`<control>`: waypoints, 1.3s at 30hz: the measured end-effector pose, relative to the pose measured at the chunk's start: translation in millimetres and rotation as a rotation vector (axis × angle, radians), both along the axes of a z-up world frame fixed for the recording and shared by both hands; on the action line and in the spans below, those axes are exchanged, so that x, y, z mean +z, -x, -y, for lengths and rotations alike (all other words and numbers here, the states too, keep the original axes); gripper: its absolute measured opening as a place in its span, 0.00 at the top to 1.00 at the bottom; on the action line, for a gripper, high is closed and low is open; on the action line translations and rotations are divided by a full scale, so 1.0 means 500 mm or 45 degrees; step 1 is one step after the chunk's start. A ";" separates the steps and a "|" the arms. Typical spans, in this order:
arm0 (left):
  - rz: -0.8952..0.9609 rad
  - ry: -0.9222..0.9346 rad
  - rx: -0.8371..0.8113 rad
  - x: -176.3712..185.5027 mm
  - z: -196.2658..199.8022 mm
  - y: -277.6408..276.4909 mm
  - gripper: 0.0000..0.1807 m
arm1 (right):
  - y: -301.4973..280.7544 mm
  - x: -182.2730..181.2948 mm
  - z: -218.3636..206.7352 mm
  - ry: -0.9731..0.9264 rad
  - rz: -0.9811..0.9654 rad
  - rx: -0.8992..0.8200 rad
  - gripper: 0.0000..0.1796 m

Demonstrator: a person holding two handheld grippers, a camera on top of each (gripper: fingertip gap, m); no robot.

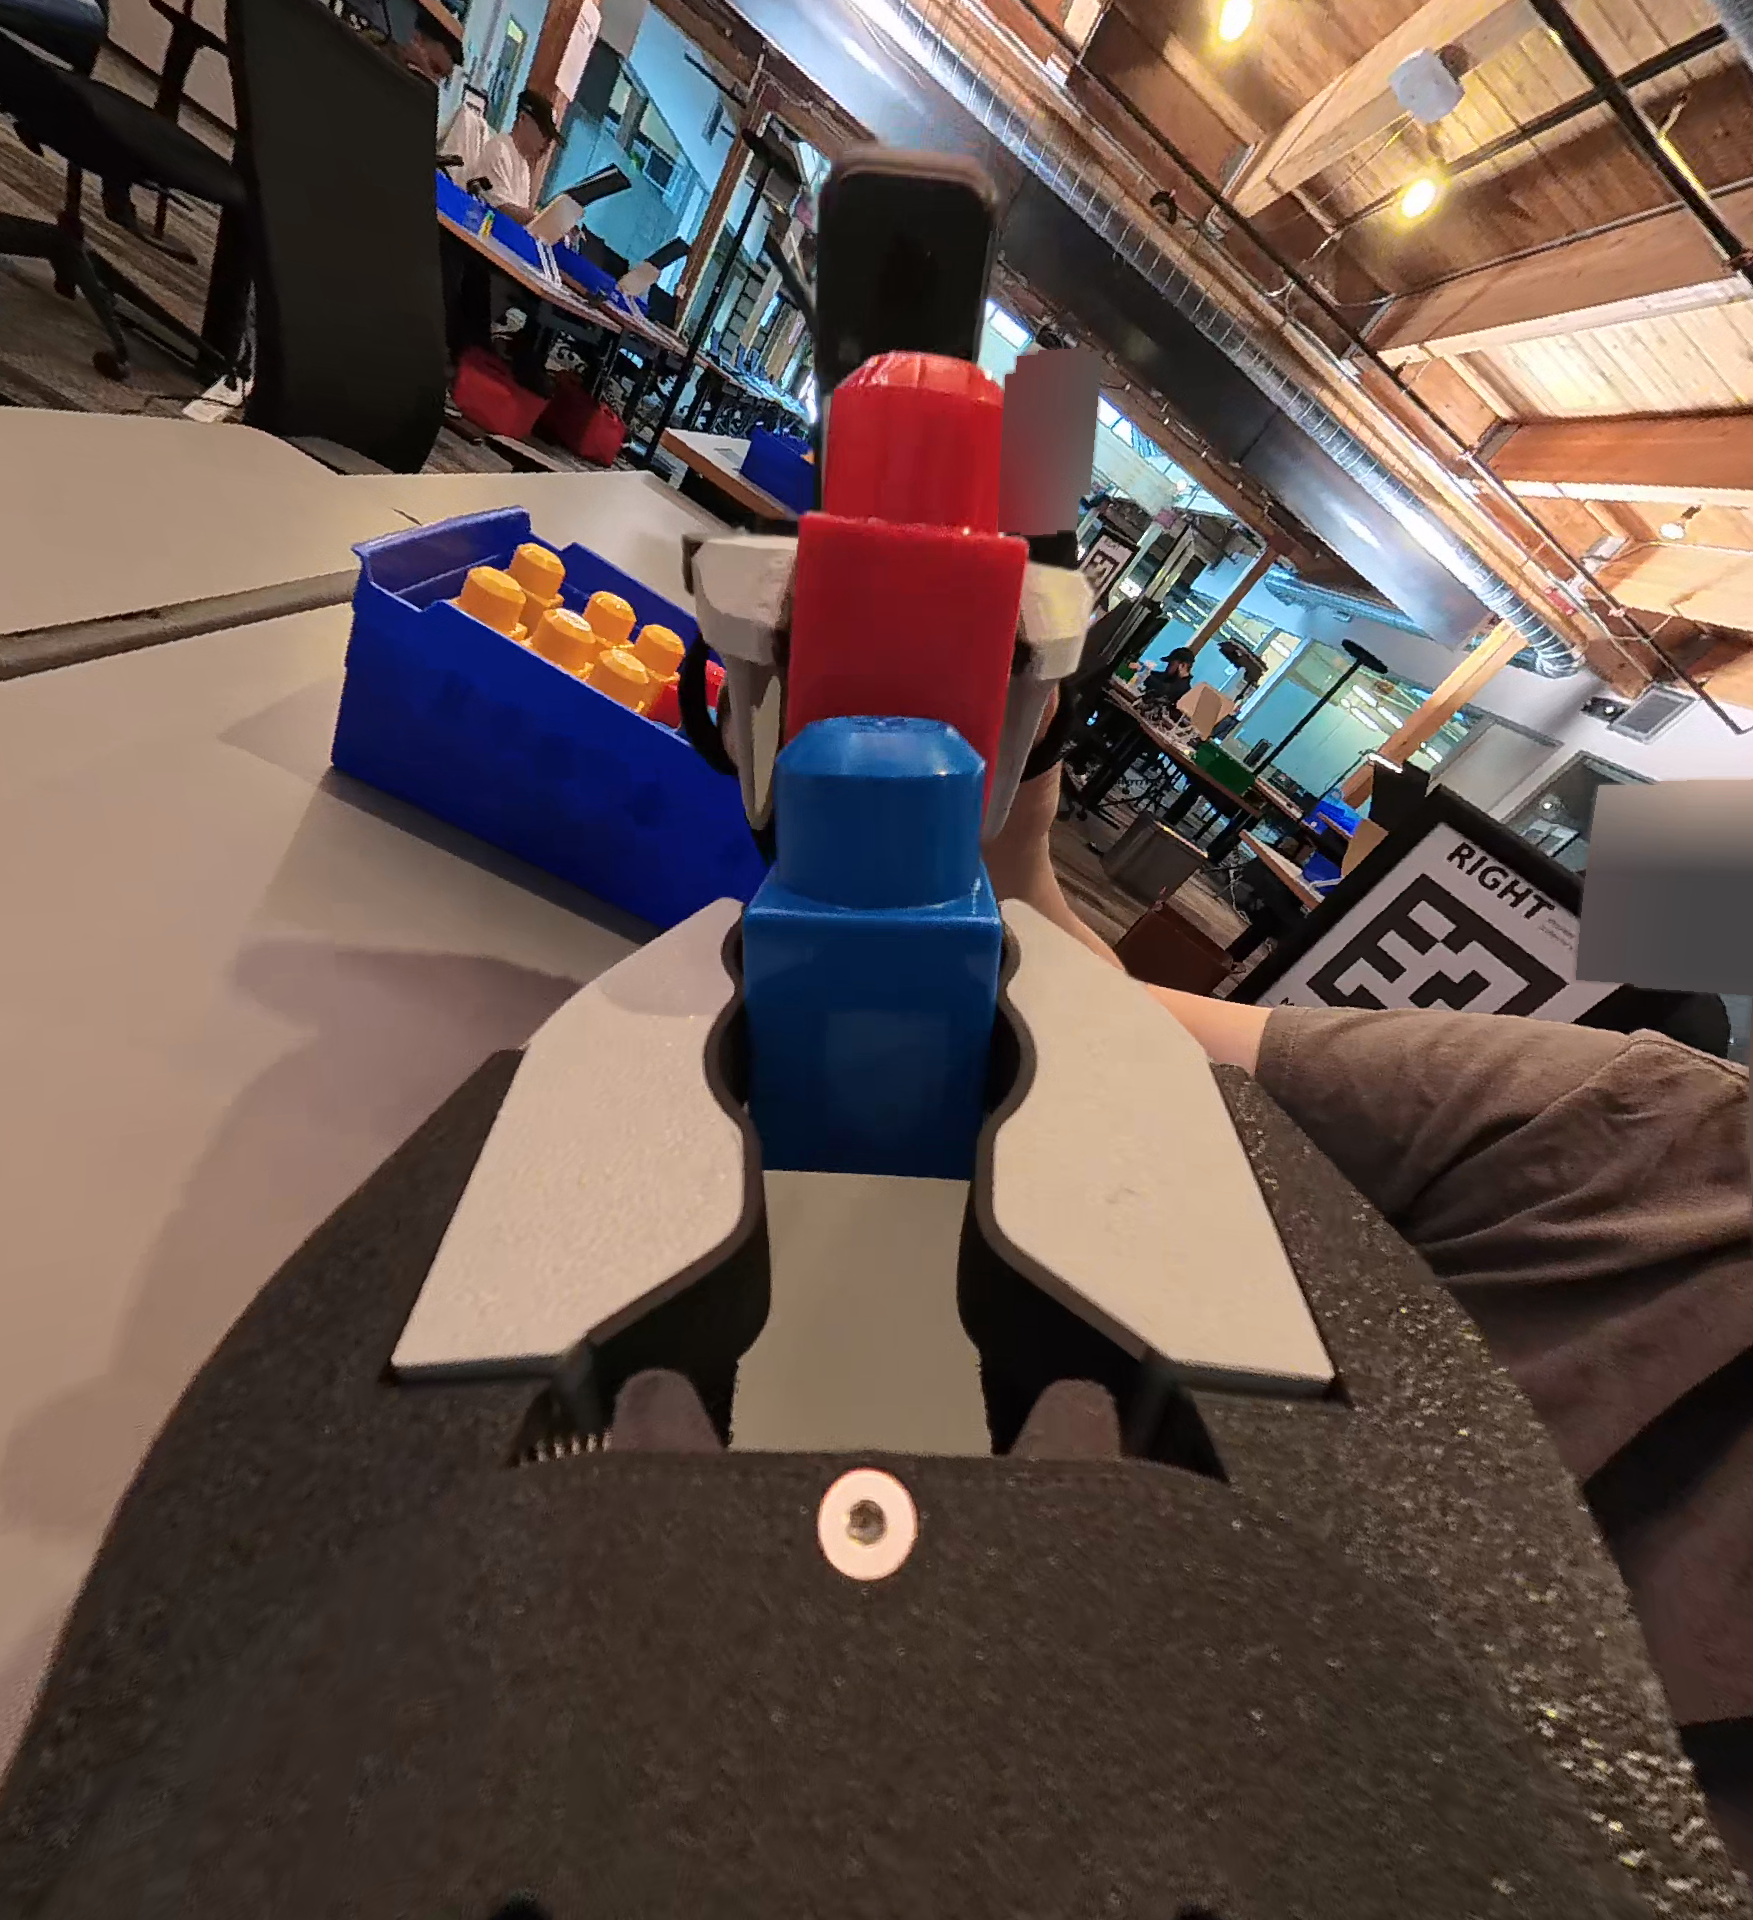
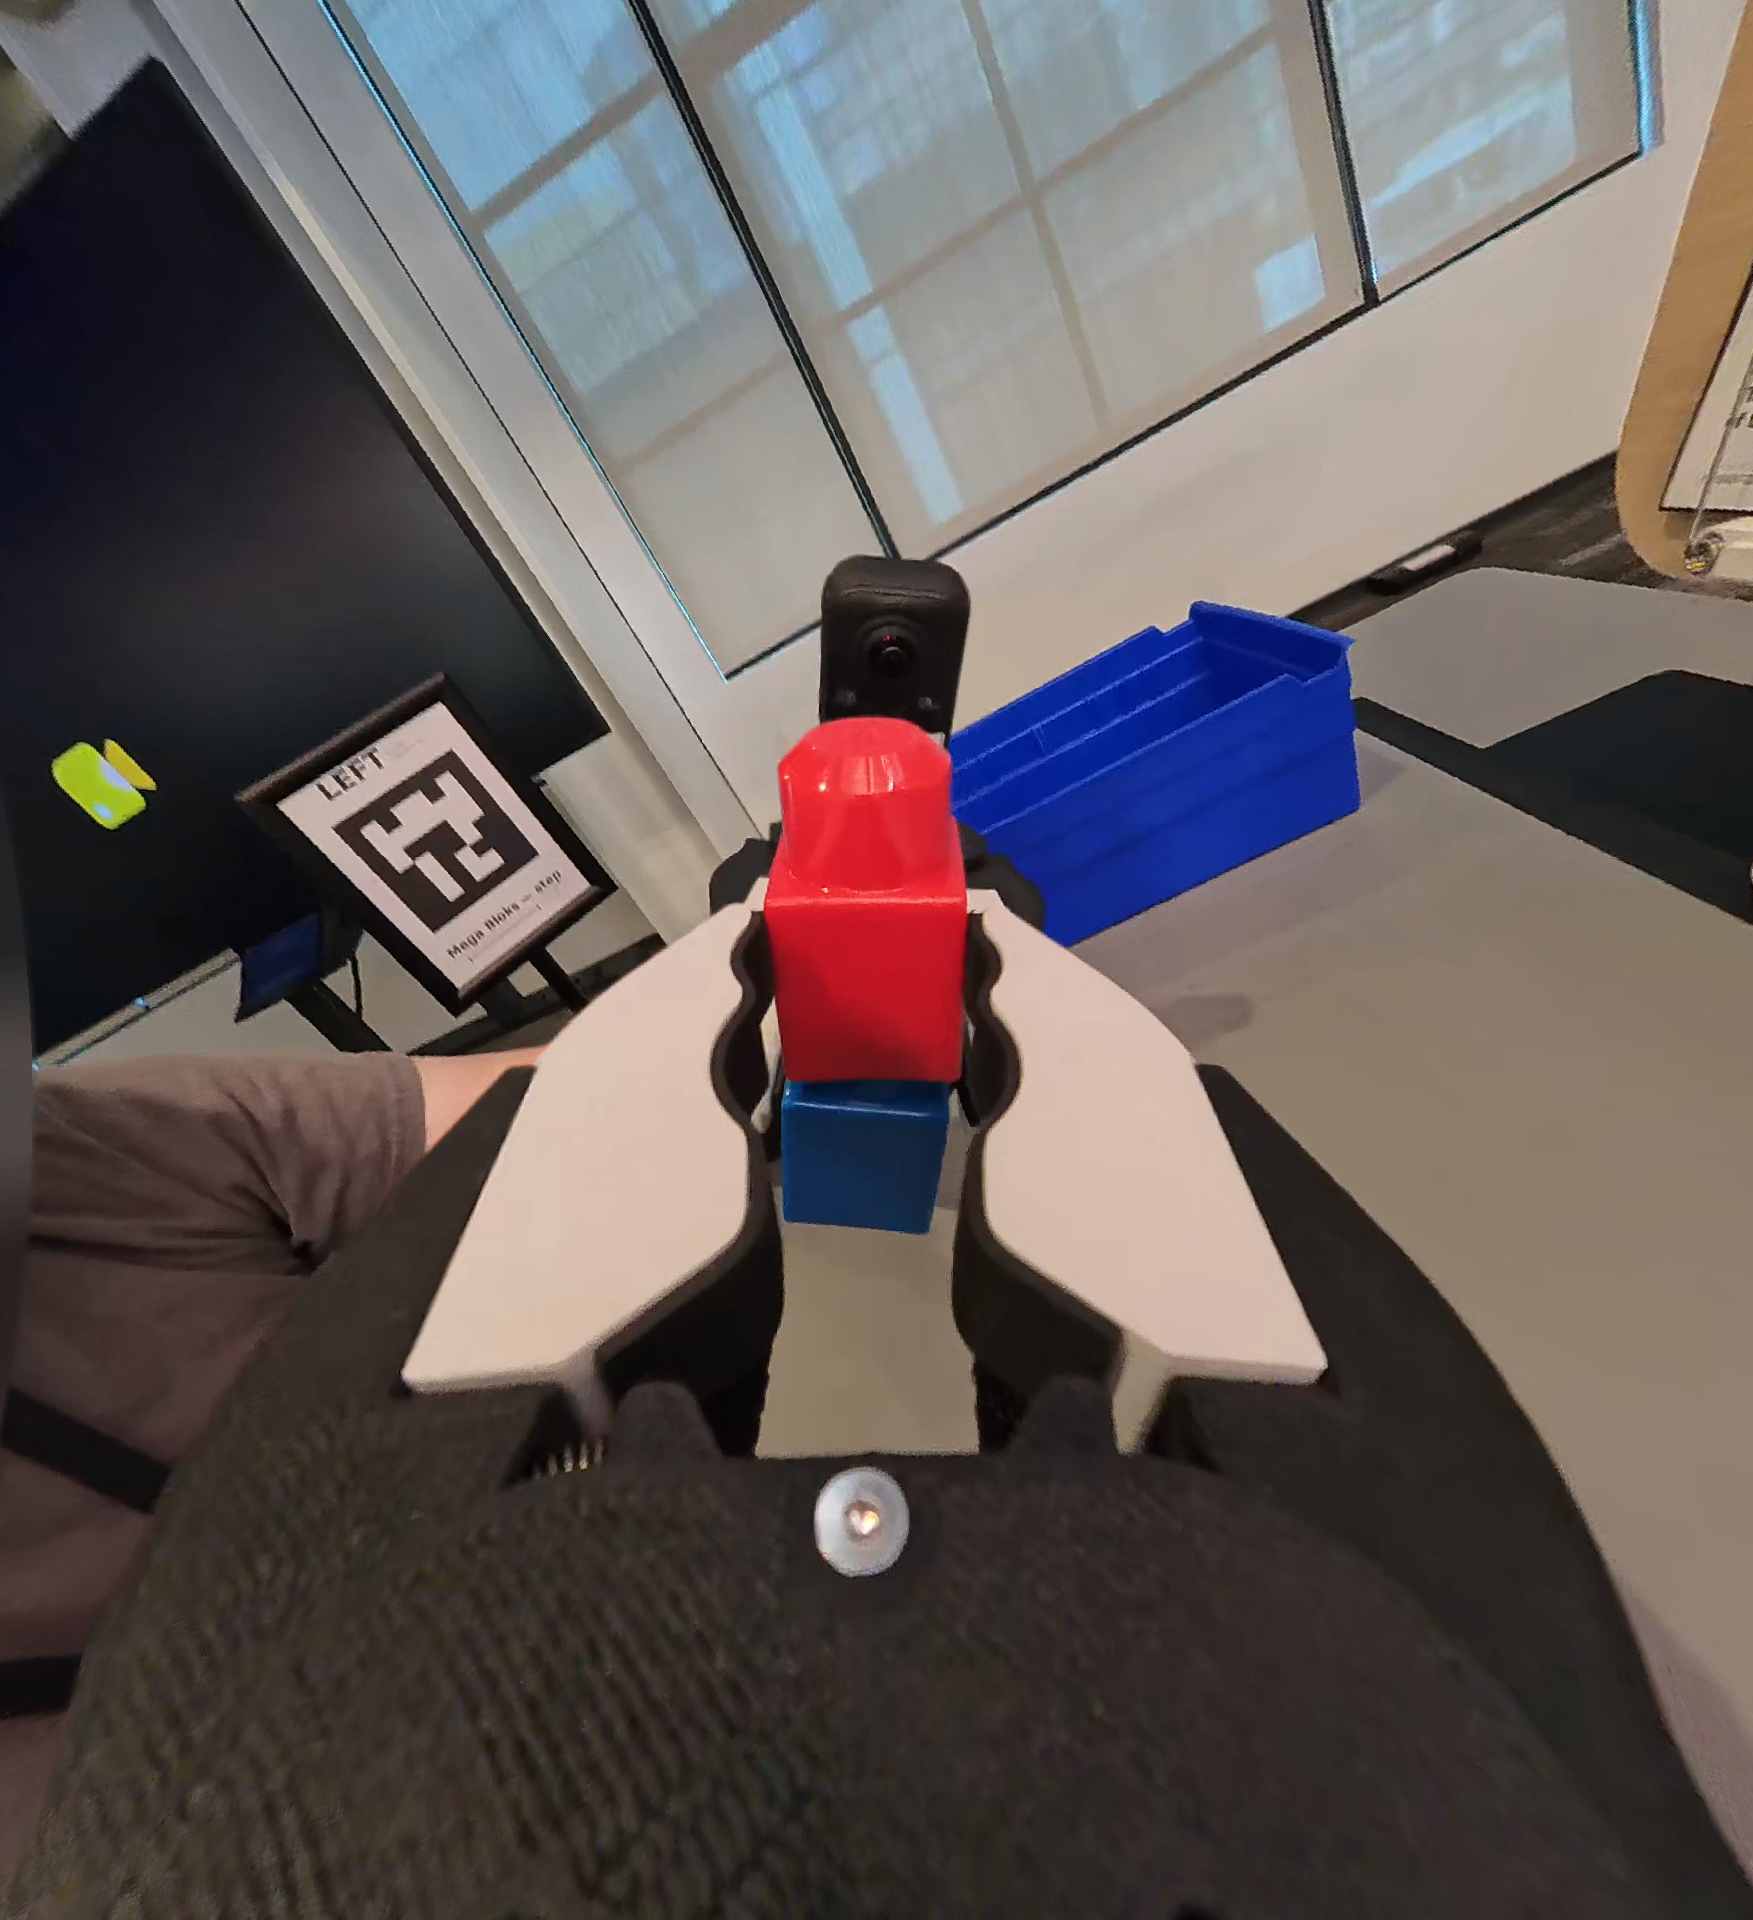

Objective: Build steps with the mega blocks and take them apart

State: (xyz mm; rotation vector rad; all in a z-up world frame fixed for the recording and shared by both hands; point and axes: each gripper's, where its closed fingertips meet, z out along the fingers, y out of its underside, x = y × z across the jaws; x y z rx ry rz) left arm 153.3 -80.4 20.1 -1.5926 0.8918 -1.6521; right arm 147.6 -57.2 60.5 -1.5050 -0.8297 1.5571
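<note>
Holding the two blocks up off the table right now, one gripper on each. The blue block [image 1: 870,997] is pinched between the fingers of the left gripper [image 1: 870,966], jaws closed snug on both its sides, its single stud pointing up. The red block [image 2: 864,935] is clamped the same way in the right gripper [image 2: 864,997], jaws closed against its flanks. In the right wrist view the red one sits higher with the blue one showing just under its near edge, touching or nearly so; can't tell from either view whether they're actually snapped together. In the left wrist view the red block stands just behind and above the blue, with the other gripper's pale fingers on either side of it and its black camera [image 1: 903,260] poking up behind. Off to the left on the gray table [image 1: 124,831] there's a blue bin [image 1: 529,769] with orange blocks [image 1: 571,623] inside, well apart from the grippers. The right wrist view shows another blue bin [image 2: 1163,769] further back on the table, looks empty from this angle. A brown sleeve [image 1: 1526,1195] shows beside the left gripper, and a framed black-and-white marker sign [image 2: 425,842] stands at the left of the right wrist view.
</note>
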 end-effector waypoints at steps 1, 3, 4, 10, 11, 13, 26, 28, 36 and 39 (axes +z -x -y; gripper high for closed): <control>0.012 0.005 0.001 0.004 -0.001 0.001 0.78 | 0.000 0.002 -0.001 0.009 -0.026 0.001 0.80; 0.014 0.004 0.018 0.006 -0.004 0.004 0.77 | 0.000 0.005 -0.003 0.008 -0.061 -0.002 0.80; 0.019 0.001 0.025 0.008 -0.005 0.005 0.77 | 0.001 0.005 -0.004 -0.004 -0.067 -0.014 0.80; 0.030 0.018 0.042 0.011 -0.010 0.013 0.78 | 0.006 0.004 -0.005 -0.037 -0.094 -0.056 0.80; 0.024 0.016 0.037 0.010 -0.010 0.013 0.78 | 0.006 0.000 -0.004 -0.039 -0.081 -0.051 0.80; 0.030 0.018 0.035 0.011 -0.009 0.013 0.78 | 0.006 -0.002 -0.003 -0.046 -0.072 -0.046 0.80; -0.021 -0.061 0.075 0.012 -0.014 0.020 0.78 | 0.012 -0.011 0.001 -0.052 -0.058 -0.027 0.80; -0.005 -0.071 0.077 0.022 -0.016 0.026 0.78 | 0.015 -0.010 0.003 -0.034 -0.053 -0.003 0.80; 0.097 -0.224 0.186 0.082 -0.019 0.057 0.78 | 0.028 0.011 0.021 -0.239 -0.028 -0.045 0.67; 0.154 -0.221 0.157 0.094 -0.010 0.055 0.78 | 0.057 -0.020 0.044 -0.198 0.049 0.071 0.68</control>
